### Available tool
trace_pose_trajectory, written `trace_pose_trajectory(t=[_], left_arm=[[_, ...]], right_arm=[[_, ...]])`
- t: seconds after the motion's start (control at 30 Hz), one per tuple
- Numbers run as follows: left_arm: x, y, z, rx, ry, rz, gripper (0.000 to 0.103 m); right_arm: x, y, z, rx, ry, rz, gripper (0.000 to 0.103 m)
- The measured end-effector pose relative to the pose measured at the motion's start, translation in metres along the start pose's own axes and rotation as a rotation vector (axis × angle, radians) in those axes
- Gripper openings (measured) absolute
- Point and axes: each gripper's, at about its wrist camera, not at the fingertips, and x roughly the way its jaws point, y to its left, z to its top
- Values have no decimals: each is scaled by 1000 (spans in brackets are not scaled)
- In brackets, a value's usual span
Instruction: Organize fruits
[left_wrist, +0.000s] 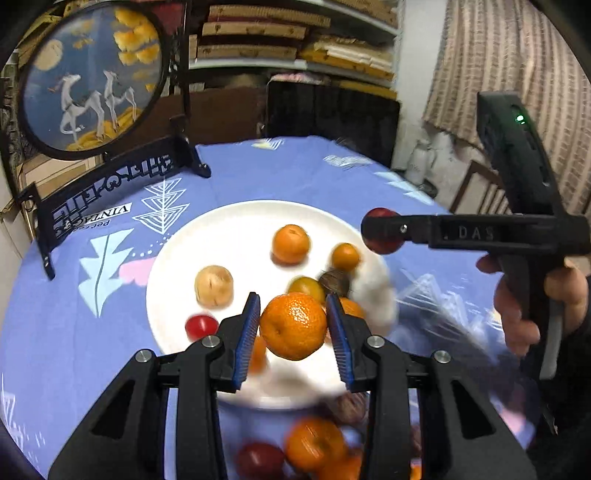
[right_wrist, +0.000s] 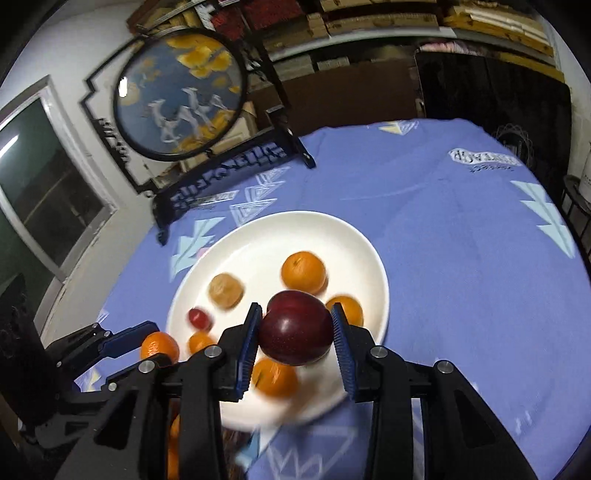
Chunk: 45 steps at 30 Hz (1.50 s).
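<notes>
Clamped between the left hand-held gripper (left_wrist: 293, 323) pads, a mandarin (left_wrist: 293, 325) hovers low-centre over the white plate (left_wrist: 236, 214); the right hand-held gripper (right_wrist: 295, 328) grips a plum (right_wrist: 295, 326). Lower both gently onto bare plate, then release.

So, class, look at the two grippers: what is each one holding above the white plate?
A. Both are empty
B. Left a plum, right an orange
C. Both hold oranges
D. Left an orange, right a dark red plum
D: the left gripper is shut on an orange, and the right gripper on a dark red plum, over the white plate.
</notes>
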Motion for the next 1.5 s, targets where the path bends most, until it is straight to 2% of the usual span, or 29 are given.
trace_pose_trajectory(t=[0.2,0.3,0.33,0.37,0.4,0.43,0.5,0.53,0.73,0.87,0.93,1.1,1.2,1.27,1.37,1.43,1.5], left_arm=[[61,15,13,1,106,28,36],[78,18,9,-1,150,37,37],[80,18,8,-3,157,40,39],[80,18,7,-6,158,43,40],[77,19,6,-5,150,45,47],[73,19,6,-5,139,52,61],[60,19,6,-3,96,74,78],[53,19,6,4,77,78,83],[2,3,-16,70,13,92,84],[-42,-13,-46,125,-22,86,84],[-66,-18,-65,128,-37,62,89],[-96,-38,-120,168,-18,34,89],[-96,-52,-148,214,2,79,89],[-90,-55,-158,202,21,103,86],[-77,-51,-160,156,50,90,73],[-66,-49,-158,139,77,88,59],[-56,-50,-158,126,107,73,55]], right_arm=[[57,-16,19,19,35,-30,38],[64,-14,19,-17,26,-35,41],[63,-13,19,-24,16,-33,47],[60,-13,19,-27,6,-33,49],[56,-12,18,-34,-16,-38,49],[53,-12,18,-37,-25,-40,49],[41,-12,18,-29,-49,-19,49],[35,-12,17,-25,-57,-11,49],[-17,-11,-13,-9,-105,41,55],[-45,-7,-54,-35,-77,60,56],[-55,-3,-76,-64,-59,72,55],[-69,13,-136,-160,-2,74,55],[-73,19,-161,-189,15,56,55],[-75,18,-171,-164,19,70,55],[-79,15,-179,-124,18,74,55],[-84,15,-183,-123,14,75,55],[-91,18,-188,-135,5,71,55]])
